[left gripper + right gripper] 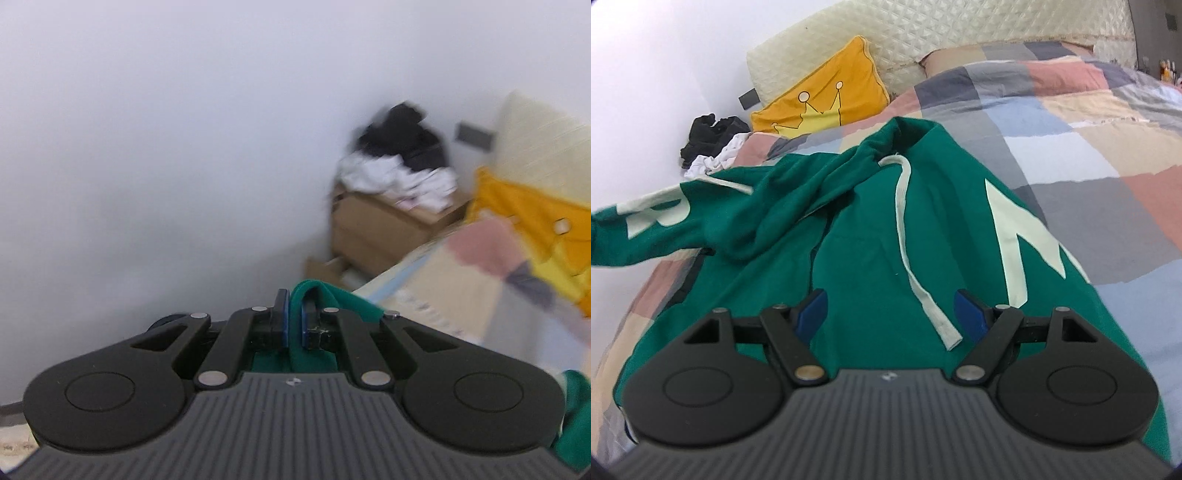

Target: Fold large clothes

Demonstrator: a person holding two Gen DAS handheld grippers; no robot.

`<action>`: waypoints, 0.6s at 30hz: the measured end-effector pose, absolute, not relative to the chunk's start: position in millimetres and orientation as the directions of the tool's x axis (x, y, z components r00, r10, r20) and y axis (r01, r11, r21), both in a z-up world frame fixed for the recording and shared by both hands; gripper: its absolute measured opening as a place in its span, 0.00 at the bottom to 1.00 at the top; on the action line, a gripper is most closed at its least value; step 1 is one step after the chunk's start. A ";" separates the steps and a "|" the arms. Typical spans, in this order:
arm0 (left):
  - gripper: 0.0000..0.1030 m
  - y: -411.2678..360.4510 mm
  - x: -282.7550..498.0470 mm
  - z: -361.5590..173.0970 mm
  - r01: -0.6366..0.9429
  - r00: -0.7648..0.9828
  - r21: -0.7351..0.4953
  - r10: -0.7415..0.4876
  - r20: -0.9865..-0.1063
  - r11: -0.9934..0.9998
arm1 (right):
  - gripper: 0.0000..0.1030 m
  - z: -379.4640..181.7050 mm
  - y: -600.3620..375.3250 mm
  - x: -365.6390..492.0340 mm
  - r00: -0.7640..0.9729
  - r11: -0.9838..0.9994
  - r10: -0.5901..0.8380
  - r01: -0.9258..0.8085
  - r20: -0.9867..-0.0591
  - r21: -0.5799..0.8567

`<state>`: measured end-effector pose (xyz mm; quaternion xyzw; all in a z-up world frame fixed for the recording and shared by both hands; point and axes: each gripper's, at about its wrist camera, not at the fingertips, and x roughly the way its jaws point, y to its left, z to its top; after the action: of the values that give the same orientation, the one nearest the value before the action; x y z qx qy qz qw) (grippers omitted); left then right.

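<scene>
A green hoodie (857,236) with pale lettering and a white drawstring (905,221) lies spread on the checked bedspread (1071,155). Its left sleeve is lifted off the bed toward the left. My left gripper (294,317) is shut on a fold of the green hoodie fabric (317,295), held up in the air facing the white wall. My right gripper (890,306) is open and empty, hovering just above the hoodie's chest, with the drawstring end between its blue pads.
A yellow crown pillow (823,96) leans on the quilted cream headboard (923,29). Cardboard boxes (376,225) piled with black and white clothes (402,162) stand beside the bed against the wall. The left wrist view is motion-blurred.
</scene>
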<state>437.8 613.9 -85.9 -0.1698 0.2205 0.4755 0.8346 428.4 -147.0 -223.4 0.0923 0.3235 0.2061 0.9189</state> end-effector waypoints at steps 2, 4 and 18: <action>0.07 633.5 442.2 -113.0 -0.881 0.416 -0.063 0.705 -0.574 0.469 | 0.75 -225.8 -147.7 429.9 0.691 0.893 0.447 -0.309 -0.568 0.328; 0.07 652.5 445.9 -141.2 -0.887 0.395 -0.068 0.674 -0.624 0.456 | 0.75 -228.3 -150.9 431.0 0.677 0.884 0.462 -0.296 -0.573 0.363; 0.66 641.2 383.2 -192.4 -0.869 0.467 -0.345 0.360 -0.807 0.353 | 0.75 -237.4 -182.8 442.5 0.678 0.834 0.481 -0.157 -0.556 0.530</action>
<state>383.2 641.2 -192.4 -0.3987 0.3193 0.4055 0.7581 442.5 -182.8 -237.4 0.2257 0.3591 0.1796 0.8876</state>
